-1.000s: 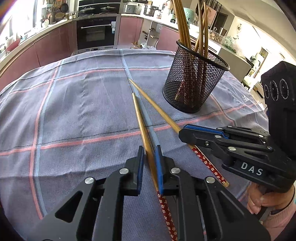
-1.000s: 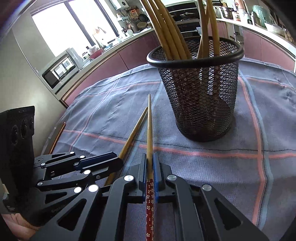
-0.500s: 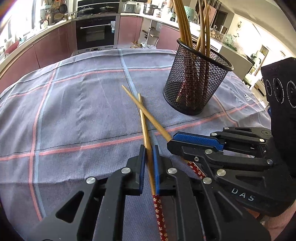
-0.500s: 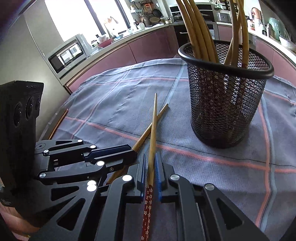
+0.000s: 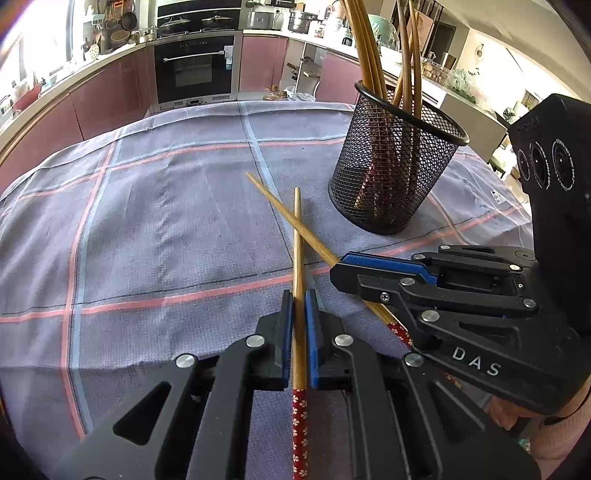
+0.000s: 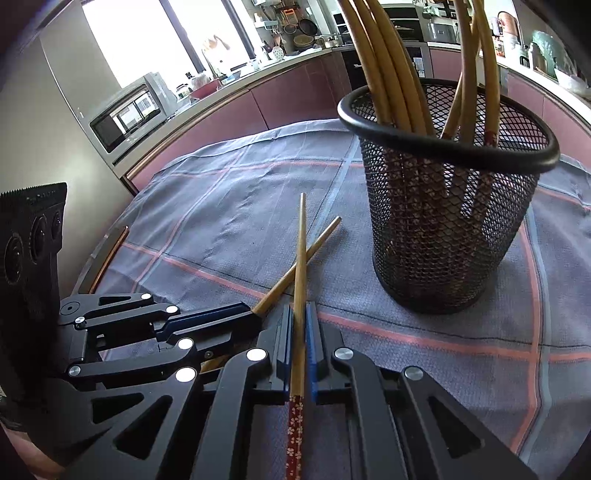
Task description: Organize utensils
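We had each gripper pinched shut on one chopstick: the left gripper [image 5: 299, 317] held the left chopstick [image 5: 297, 258], the right gripper [image 6: 300, 332] the right chopstick [image 6: 301, 266]. Both sticks crossed in the air just above the checked cloth [image 5: 147, 229], near the mesh holder [image 6: 443, 221], which stood to the right and already carried several chopsticks. We judged the crossed tips could snag each other, or knock the holder's rim and tip it.

Grey checked tablecloth [image 5: 166, 229] with pink and blue lines, built-in black oven [image 5: 194, 70] behind, microwave [image 6: 127, 116] on counter, pink lower cabinets [image 5: 107, 99], bright window [image 6: 147, 33].
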A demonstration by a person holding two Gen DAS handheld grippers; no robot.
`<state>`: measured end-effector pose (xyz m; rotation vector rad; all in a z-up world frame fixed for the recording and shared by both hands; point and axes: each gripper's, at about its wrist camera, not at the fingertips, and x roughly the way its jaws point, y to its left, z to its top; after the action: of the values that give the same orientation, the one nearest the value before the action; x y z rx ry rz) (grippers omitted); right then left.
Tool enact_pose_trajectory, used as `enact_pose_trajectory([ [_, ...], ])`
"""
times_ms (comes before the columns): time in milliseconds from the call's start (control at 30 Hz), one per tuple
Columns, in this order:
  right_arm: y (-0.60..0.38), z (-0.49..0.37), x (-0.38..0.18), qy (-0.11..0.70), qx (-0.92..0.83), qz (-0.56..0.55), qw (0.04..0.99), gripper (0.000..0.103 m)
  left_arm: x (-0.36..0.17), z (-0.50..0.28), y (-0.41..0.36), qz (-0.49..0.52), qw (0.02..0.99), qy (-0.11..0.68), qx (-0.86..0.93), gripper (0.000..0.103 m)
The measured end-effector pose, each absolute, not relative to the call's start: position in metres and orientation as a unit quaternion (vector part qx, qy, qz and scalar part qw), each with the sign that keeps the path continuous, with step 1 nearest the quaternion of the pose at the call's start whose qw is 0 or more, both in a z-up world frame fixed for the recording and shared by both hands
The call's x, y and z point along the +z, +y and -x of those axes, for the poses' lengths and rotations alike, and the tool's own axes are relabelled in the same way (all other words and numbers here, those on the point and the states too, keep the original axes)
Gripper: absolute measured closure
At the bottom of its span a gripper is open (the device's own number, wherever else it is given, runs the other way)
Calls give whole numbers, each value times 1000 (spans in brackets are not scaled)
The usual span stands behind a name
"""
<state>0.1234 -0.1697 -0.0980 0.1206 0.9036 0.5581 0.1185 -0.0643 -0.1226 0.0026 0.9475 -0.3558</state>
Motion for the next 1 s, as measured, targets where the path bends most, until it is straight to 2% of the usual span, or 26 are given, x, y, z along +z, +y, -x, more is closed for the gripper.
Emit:
enact_pose_trajectory([
  [633, -206, -82, -47, 354, 294, -93, 883, 97, -62, -83, -46, 47, 896, 388, -211, 95],
  [1000, -215, -77, -37, 334, 291, -101, 891, 97, -45, -67, -52, 48, 903, 365, -221, 95],
])
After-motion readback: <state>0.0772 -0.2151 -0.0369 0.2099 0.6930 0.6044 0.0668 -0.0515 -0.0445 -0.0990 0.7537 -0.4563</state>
